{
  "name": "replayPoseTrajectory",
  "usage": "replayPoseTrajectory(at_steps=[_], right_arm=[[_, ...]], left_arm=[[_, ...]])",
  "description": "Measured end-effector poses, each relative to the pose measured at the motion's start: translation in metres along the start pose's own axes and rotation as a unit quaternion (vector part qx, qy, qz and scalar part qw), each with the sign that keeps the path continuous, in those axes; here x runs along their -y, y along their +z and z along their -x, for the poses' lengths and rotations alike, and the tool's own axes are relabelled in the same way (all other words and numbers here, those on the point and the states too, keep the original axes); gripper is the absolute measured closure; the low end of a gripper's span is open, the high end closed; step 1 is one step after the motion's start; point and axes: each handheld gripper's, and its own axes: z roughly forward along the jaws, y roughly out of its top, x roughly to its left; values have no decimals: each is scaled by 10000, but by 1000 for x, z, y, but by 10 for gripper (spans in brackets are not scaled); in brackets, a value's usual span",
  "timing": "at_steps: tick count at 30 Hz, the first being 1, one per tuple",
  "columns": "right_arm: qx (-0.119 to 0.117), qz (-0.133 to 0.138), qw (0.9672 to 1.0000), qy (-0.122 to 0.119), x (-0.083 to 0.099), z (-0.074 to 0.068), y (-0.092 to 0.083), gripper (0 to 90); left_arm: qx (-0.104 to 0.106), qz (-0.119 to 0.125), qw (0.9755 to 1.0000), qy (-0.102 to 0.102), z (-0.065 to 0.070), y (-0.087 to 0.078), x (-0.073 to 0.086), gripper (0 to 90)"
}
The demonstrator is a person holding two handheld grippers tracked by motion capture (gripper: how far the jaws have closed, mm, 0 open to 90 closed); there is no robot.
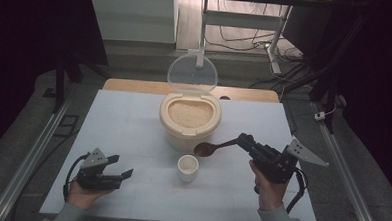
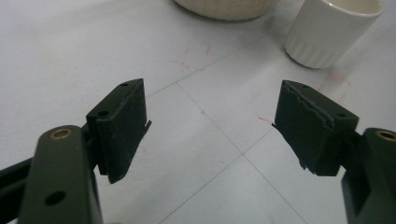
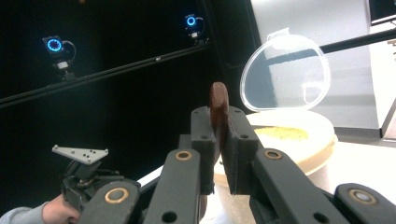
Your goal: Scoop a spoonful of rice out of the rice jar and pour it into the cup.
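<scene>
While right gripper [image 1: 246, 141] pinches wooden spoon [image 1: 213, 148] handle, bowl hovers above white cup [image 1: 187, 167], before open rice container [image 1: 189, 121]; left gripper [image 1: 121, 167] rests spread, empty, on table [image 1: 133, 123].

No text, label, brand, number or sign can be read anywhere in these pictures. The white desk [image 2: 70, 56] carries only a thin grid of lines and a few faint red scribbles near the middle and right of the left gripper view, and none of them forms a letter or figure. The white cup [image 2: 331, 28] at the upper right of that view is plain and ribbed. In the right gripper view, the two glowing blue rings [image 3: 54, 45] at the upper left and upper middle bear no writing.
</scene>
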Motion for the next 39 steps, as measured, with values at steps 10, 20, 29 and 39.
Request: replayPoseTrajectory(at_steps=[10, 20, 29, 39], right_arm=[[69, 239, 9997, -12, -13, 2, -6, 837], [150, 423, 9990, -79, -29, 6, -2, 837], [219, 592, 9980, 92, -39, 18, 6, 837], [491, 511, 9974, 143, -48, 34, 21, 837]], left_arm=[[-10, -28, 10000, 40, 0, 1, 0, 238], [25, -68, 9999, 75, 2, 3, -1, 238], [47, -104, 9999, 101, 1, 5, -2, 236], [56, -140, 9998, 127, 2, 7, -2, 236]])
